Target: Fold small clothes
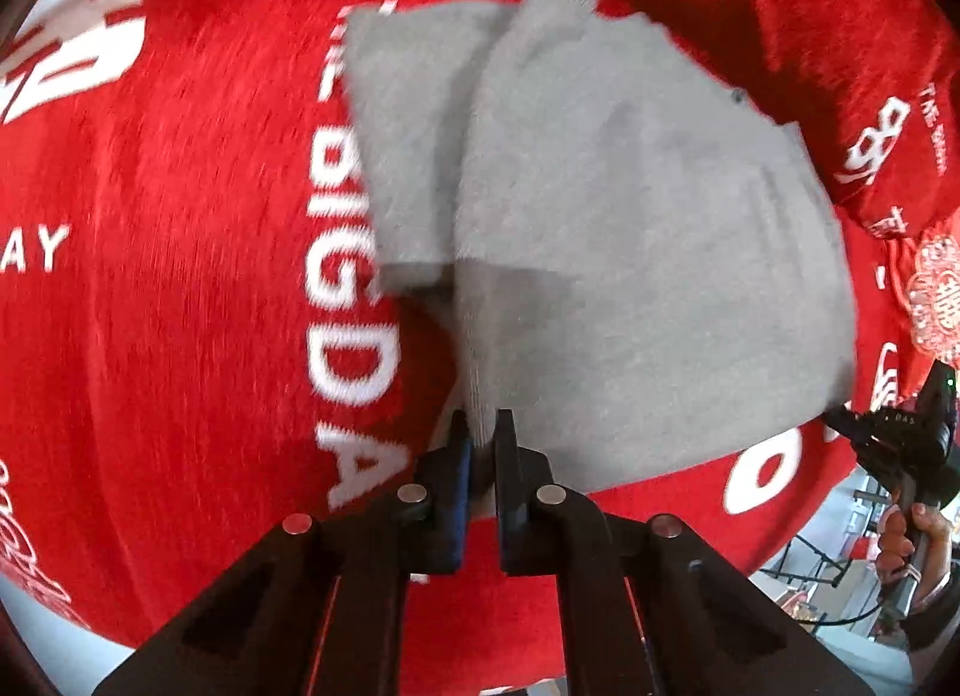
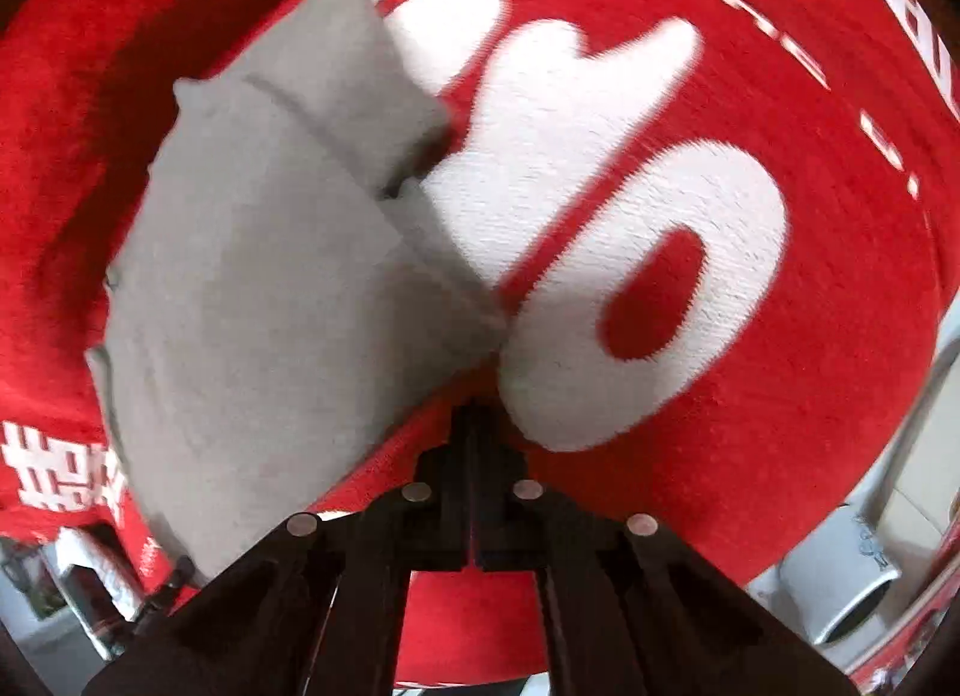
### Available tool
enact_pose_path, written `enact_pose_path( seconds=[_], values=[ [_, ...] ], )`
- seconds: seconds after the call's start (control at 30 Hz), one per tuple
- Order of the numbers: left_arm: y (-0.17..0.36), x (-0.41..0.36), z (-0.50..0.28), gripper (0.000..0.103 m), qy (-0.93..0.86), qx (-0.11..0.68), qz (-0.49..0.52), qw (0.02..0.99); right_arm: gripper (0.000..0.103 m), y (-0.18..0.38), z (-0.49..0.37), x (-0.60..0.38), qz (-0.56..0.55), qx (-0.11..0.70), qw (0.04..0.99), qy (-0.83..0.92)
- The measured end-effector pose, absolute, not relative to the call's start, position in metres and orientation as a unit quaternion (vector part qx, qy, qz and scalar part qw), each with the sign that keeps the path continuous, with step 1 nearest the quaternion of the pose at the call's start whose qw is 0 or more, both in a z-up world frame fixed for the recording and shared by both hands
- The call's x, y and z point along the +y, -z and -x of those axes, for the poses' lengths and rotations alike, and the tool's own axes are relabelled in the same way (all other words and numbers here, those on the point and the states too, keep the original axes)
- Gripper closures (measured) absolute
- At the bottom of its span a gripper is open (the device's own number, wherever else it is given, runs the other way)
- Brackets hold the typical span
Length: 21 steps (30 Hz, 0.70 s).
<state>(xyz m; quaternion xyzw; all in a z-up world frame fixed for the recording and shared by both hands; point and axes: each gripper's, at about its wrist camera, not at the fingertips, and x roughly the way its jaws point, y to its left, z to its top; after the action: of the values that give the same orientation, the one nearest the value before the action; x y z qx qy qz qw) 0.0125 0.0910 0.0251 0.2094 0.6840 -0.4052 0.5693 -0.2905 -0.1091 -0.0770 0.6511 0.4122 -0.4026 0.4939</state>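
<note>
Red cloth with white lettering covered surface; room clutter blurred at edges. Grey garment lay folded on cloth. Left claw pinched garment's near edge. Right claw clenched, grasping nothing visible, just beside garment's corner.

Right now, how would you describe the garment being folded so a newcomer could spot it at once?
Start from the red cloth with large white lettering that fills both views. Lifted over it is the grey garment, a small soft knit piece pinched at its near edge by the left gripper and at a corner by the right gripper. It is the only plain grey, unprinted fabric there.
</note>
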Motion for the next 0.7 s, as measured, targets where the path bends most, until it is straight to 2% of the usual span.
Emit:
enact_pose_path(
  seconds=[0.2, 0.33, 0.5, 0.7],
  values=[
    [-0.052, 0.102, -0.014, 0.095, 0.411, 0.658, -0.238, 0.585, 0.103, 0.037, 0.295, -0.119, -0.625, 0.398, 0.537, 0.403],
    [-0.085, 0.090, -0.032, 0.095, 0.416, 0.627, -0.225, 0.619, 0.100, 0.015, 0.266, -0.146, -0.603, 0.376, 0.583, 0.393],
    [-0.090, 0.031, -0.056, 0.095, 0.416, 0.597, -0.221, 0.649, 0.100, 0.023, 0.199, -0.186, -0.565, 0.400, 0.622, 0.366],
    [-0.064, -0.053, -0.056, 0.095, 0.409, 0.568, -0.233, 0.675, 0.100, 0.047, 0.160, -0.215, -0.543, 0.434, 0.628, 0.350]
  ],
)
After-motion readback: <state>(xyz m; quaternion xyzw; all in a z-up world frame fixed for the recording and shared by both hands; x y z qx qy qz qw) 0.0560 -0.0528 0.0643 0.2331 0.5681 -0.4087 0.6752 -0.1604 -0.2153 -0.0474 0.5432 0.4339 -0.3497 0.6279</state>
